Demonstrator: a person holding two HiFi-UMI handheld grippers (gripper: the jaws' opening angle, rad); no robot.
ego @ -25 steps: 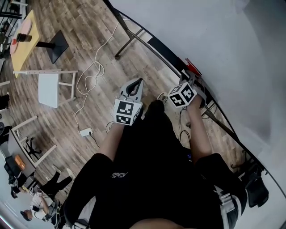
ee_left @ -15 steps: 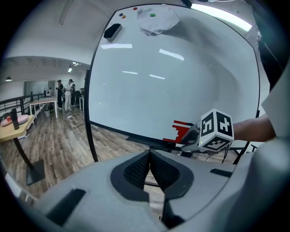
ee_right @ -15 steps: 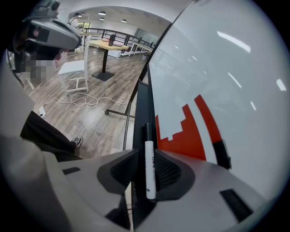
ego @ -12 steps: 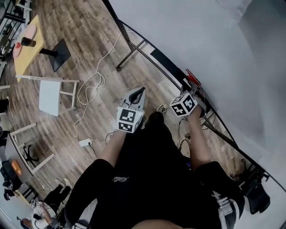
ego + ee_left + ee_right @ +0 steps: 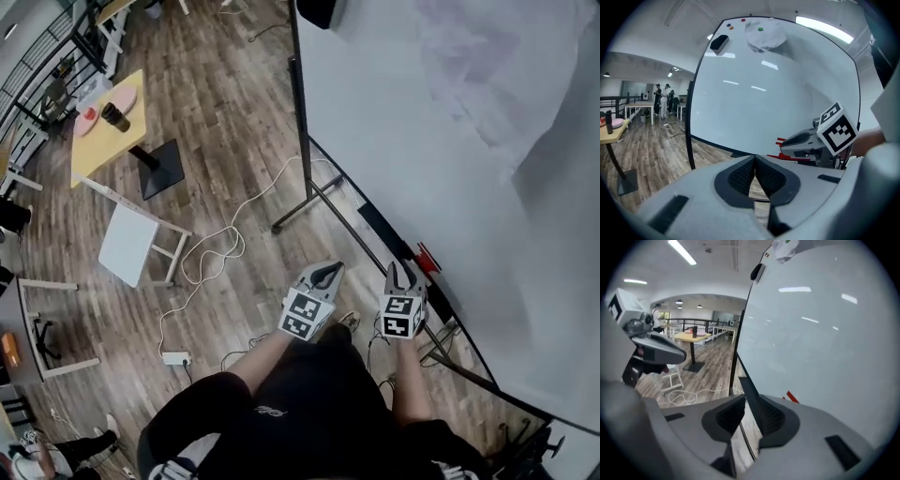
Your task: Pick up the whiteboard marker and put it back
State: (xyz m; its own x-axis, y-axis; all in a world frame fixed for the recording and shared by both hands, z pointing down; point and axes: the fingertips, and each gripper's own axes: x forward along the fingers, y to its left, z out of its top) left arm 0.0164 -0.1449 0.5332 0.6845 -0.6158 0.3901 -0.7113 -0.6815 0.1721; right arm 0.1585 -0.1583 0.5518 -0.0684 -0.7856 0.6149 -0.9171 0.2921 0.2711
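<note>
The left claw (image 5: 330,270) is held shut, its two black pads meeting at the tips with nothing clamped between them. The right claw (image 5: 399,270) is held beside it, near but not touching, and its jaws stand slightly apart. They have just been closing. Through their gap only the brown wood-plank floor (image 5: 216,122) and a strip of black metal frame (image 5: 300,131) are seen, so no object is gripped.

That frame carries a large white whiteboard (image 5: 422,141), and both claws are pointed toward its lower edge. The red whiteboard marker (image 5: 427,259) is seen lying on the ledge along that edge, just beyond the right claw and touched by neither claw. It is too small for its shape to be made out.

A black eraser (image 5: 719,43) and a crumpled white cloth (image 5: 761,35) are stuck near the board's top edge. On the floor to the left a white cable (image 5: 220,258) is looped beside a white stool (image 5: 131,246). Farther off a yellow square tabletop (image 5: 105,136) is carried on a black pedestal. A dark cup (image 5: 115,116) and a pink dish (image 5: 122,97) are set on it.
</note>
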